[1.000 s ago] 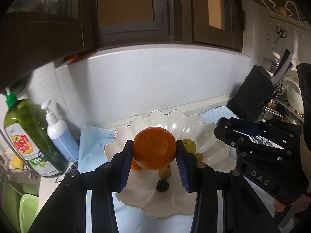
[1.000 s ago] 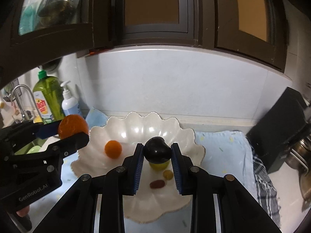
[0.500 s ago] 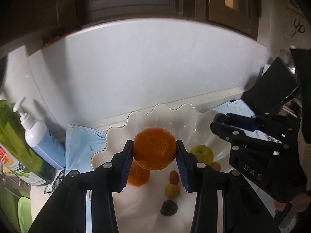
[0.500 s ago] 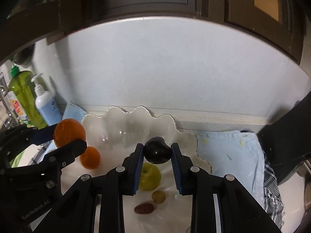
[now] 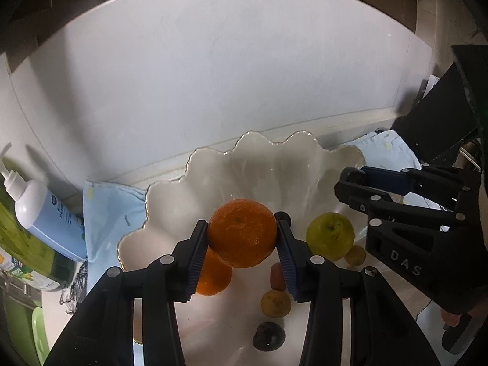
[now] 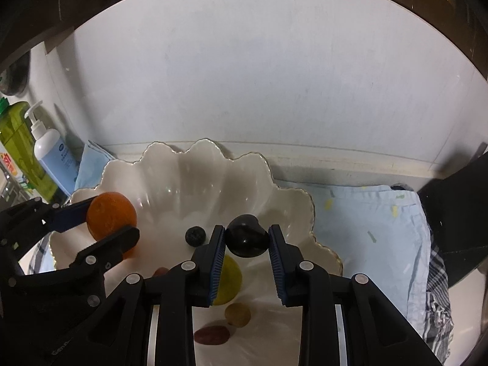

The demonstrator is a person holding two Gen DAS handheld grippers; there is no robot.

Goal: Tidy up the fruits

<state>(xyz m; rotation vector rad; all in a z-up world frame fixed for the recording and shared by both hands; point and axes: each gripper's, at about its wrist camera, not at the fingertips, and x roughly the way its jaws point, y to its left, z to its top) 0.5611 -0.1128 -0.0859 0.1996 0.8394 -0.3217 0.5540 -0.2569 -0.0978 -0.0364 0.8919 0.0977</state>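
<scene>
My left tongs (image 5: 242, 238) pinched an orange (image 5: 242, 232) and my right tongs (image 6: 247, 241) a plum (image 6: 246, 235), both above the scalloped bowl (image 6: 183, 180) on a blue cloth (image 6: 366, 213) against a white wall (image 6: 259, 76), soap bottles (image 6: 45, 158) left.

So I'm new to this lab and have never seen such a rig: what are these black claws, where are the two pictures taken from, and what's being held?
The claws are handheld two-finger grippers, one per hand, each with a fisheye camera looking along its fingers. In the left camera's picture, the left gripper clamps an orange. In the right camera's picture, the right gripper clamps a dark plum. Both hang over a scalloped white bowl on a blue cloth, already holding a green apple, another orange and small fruits.
</scene>
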